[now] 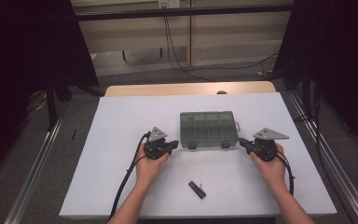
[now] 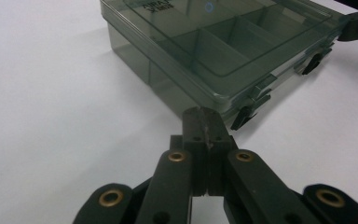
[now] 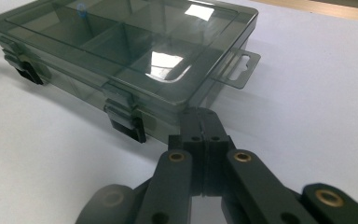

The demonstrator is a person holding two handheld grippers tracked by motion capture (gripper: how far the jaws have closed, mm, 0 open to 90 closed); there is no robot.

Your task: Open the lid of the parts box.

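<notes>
A smoky transparent compartment box (image 1: 208, 129) lies with its lid down in the middle of the white table, two dark latches on its near side. My left gripper (image 1: 175, 146) sits at the box's near left corner, jaws shut with nothing between them; in the left gripper view the tips (image 2: 203, 119) nearly touch the box (image 2: 223, 51) wall beside a latch (image 2: 242, 116). My right gripper (image 1: 241, 142) is at the near right corner, also shut and holding nothing; its tips (image 3: 201, 119) rest close to the box (image 3: 121, 46) edge, a latch (image 3: 128, 123) just left of them.
A small black flat object (image 1: 196, 189) lies on the white table (image 1: 121, 140) near the front edge, between my forearms. A hang tab (image 3: 237, 70) juts from the box's right end. Cables trail back from both grippers. Floor rails run along both table sides.
</notes>
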